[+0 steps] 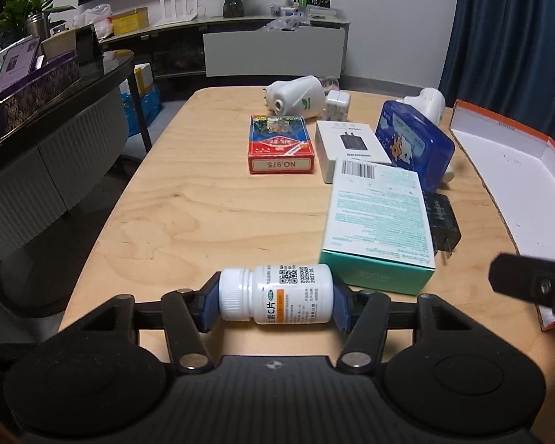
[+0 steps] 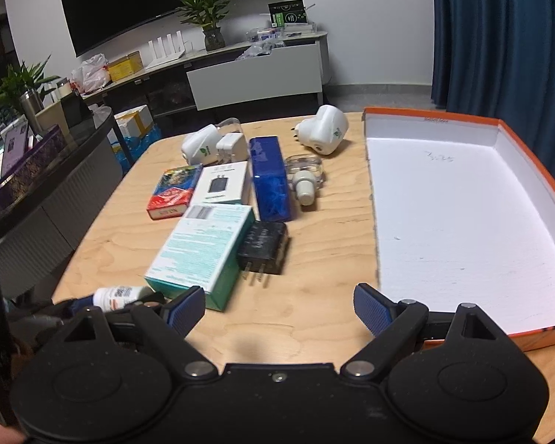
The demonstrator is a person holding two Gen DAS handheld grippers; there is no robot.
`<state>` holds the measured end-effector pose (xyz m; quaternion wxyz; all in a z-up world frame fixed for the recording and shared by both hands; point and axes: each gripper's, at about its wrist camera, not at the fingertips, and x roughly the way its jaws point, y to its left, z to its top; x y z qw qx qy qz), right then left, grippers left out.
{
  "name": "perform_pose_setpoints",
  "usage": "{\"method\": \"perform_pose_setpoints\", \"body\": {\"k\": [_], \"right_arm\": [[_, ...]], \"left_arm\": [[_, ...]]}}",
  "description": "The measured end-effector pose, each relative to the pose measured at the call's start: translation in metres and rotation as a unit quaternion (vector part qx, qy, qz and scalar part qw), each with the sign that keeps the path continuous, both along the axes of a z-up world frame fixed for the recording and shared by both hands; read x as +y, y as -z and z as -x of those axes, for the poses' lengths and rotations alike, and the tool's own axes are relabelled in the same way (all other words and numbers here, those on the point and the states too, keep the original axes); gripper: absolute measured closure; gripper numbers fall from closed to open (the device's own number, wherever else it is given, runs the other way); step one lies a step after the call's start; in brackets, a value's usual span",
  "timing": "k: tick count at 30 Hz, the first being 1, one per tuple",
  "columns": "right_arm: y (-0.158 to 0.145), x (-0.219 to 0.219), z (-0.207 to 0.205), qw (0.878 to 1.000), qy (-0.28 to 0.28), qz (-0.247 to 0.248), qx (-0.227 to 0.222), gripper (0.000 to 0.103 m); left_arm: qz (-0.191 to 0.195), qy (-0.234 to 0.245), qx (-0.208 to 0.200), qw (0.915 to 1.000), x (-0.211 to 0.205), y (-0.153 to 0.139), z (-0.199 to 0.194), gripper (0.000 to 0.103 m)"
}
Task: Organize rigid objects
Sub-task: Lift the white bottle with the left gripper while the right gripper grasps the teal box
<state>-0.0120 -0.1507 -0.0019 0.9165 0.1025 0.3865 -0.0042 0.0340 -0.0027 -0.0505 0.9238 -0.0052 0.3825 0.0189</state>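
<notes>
My left gripper is shut on a white pill bottle, held sideways just above the near edge of the wooden table; the bottle also shows in the right wrist view. My right gripper is open and empty over the table's near edge, beside the orange-rimmed white box lid. A teal bandage box, black charger, blue case, red card pack, white charger box and white plug-in devices lie on the table.
A dark curved desk with boxes and plants stands to the left. A low TV cabinet stands behind the table. Blue curtains hang at the right. The right gripper's finger shows at the right edge of the left wrist view.
</notes>
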Motion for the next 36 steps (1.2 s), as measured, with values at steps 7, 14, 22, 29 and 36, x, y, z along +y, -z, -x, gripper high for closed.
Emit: {"method": "perform_pose_setpoints", "body": {"k": [7,14,22,29,36], "right_arm": [[-0.001,0.022,-0.030,0.999,-0.007,-0.048,0.022,0.001],[0.009,0.062,-0.076,0.999,0.014,-0.008,0.050,0.001],[0.029,0.096,-0.113,0.992,0.031,0.095,0.083,0.001],[0.023,0.085,-0.097,0.995,0.001,0.080,0.058,0.018],[-0.008,0.058,-0.061,0.997,-0.023,0.068,0.009,0.019]], "left_arm": [[-0.006,-0.017,-0.011,0.9998,0.023,-0.007,-0.003,0.045],[-0.010,-0.038,-0.019,0.9990,0.046,-0.015,-0.011,0.045],[0.004,-0.054,-0.017,0.9984,0.063,-0.017,-0.017,0.045],[0.009,-0.051,-0.022,0.9984,0.062,-0.022,-0.013,0.045],[0.017,-0.034,-0.035,0.9986,0.046,-0.036,-0.006,0.045]]}}
